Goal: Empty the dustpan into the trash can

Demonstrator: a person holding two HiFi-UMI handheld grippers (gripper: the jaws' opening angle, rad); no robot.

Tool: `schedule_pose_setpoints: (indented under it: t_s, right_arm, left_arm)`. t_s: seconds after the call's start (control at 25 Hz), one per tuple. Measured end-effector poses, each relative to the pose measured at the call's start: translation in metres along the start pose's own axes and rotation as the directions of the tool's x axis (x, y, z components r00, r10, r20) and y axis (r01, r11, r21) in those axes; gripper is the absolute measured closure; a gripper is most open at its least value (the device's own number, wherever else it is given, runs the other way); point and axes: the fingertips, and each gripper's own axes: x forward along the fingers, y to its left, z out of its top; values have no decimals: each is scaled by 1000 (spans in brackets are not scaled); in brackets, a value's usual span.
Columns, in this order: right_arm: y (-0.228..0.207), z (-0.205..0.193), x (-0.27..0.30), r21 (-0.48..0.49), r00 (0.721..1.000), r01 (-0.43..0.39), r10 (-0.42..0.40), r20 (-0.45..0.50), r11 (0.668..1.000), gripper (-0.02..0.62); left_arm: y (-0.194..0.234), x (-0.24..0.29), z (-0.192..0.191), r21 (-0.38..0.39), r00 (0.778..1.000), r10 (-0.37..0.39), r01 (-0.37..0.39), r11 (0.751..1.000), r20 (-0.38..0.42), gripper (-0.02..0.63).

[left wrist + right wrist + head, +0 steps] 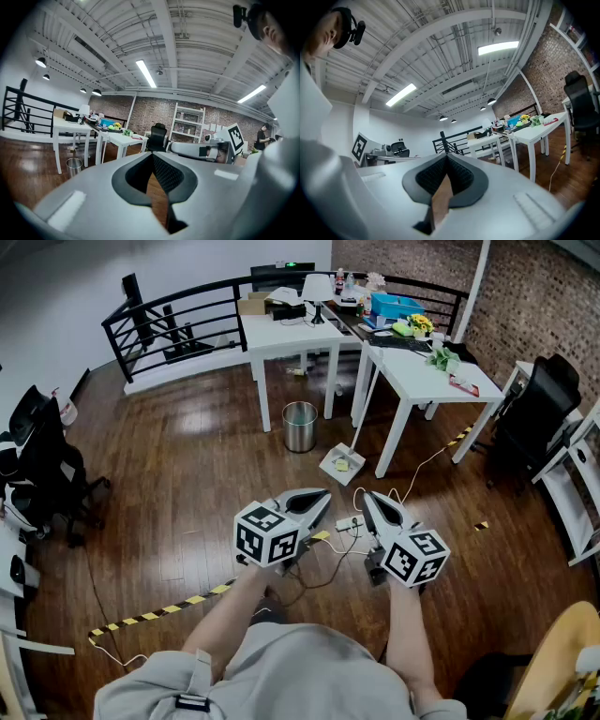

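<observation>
Just beneath the head camera, two grey grippers are held side by side above a dark wooden floor [187, 484], each carried on a forearm and each bearing a cube with black-and-white square markers. The left gripper [324, 494] is clenched: its black ridged pads [167, 175] are pressed together at the tips and nothing is gripped between them. The right gripper [366, 496] is clenched in the same way, its pads [460, 180] closed on nothing. The two sets of jaws are angled slightly toward each other and are kept apart. Directly below the jaw tips, a white power strip [348, 523] with trailing cables is seen on the floor, and a strip of yellow-and-black tape [159, 614] is laid to the left of and behind the left jaws. A little ahead of both jaws, roughly between them, the white dustpan [341, 464] is set flat on the floor with a yellowish scrap inside it, just beside a table leg. Further ahead, and to the left of the dustpan, the round metal trash can [300, 427] is stood upright, near the dustpan but not touching it. Beyond both, white tables [427, 382] cluttered with small items are placed, backed by a black railing [178, 320] and a brick wall [534, 306].
</observation>
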Motion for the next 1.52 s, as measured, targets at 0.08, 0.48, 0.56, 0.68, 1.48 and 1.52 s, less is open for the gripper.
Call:
schedule_pose_setpoints:
  t_s: [0.08, 0.48, 0.56, 0.68, 1.48, 1.52]
  right_arm:
    - [-4, -4, 14, 0, 1000, 4, -4, -8, 1000, 595]
    - [-49, 5, 119, -12, 995, 90, -90, -32, 996, 595]
    - [-58, 11, 150, -22, 993, 113, -113, -30, 993, 595]
    - [-70, 25, 199, -26, 987, 158, -158, -21, 987, 595]
    - [-169, 60, 413, -98, 974, 210, -217, -70, 973, 595]
    - [-181, 63, 422, -106, 977, 196, -204, -68, 975, 595]
  left_arm:
    - [16, 4, 2, -3, 1000, -2, 2, 1000, 6, 601]
    - [129, 46, 27, -31, 997, -76, 76, 997, 6, 601]
    - [161, 54, 40, -23, 995, -97, 97, 995, 9, 601]
    - [210, 64, 61, -23, 991, -133, 133, 991, 3, 601]
    - [420, 159, 116, -70, 977, -211, 209, 975, -32, 601]
    - [427, 172, 118, -66, 978, -205, 203, 977, -32, 601]
